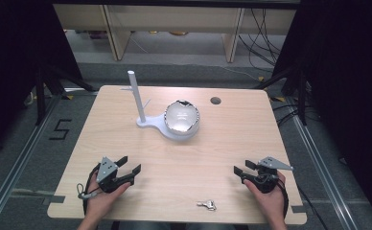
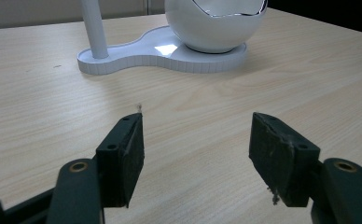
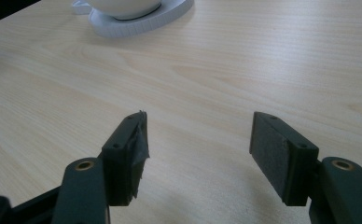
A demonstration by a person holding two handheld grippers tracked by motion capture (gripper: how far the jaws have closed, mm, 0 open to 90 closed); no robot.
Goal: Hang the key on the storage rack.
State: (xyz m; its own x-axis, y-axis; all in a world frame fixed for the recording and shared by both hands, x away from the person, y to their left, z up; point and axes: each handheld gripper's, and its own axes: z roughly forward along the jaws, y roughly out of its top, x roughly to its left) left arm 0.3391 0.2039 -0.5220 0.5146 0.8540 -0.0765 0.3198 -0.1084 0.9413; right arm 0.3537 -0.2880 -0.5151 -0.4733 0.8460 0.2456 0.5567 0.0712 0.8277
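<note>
A white stand [image 1: 151, 123] with an upright post [image 1: 135, 96] and a shiny round bowl [image 1: 181, 118] sits at the middle of the wooden table [image 1: 222, 139]. The left gripper view has the bowl [image 2: 212, 23] and post [image 2: 94, 28] ahead of the jaws. A small bunch of keys [image 1: 206, 205] lies near the front edge. My left gripper [image 1: 129, 165] rests at the front left, open, with bare wood between its jaws. My right gripper [image 1: 241, 167] rests at the front right, also open and holding nothing. The stand's base [image 3: 142, 21] is far ahead in the right gripper view.
A round cable hole [image 1: 215, 100] is in the table's back right. Beyond the table stand pale shelving [image 1: 174, 28] and loose cables on the floor. Dark curtains and tripod legs [image 1: 50, 81] flank both sides.
</note>
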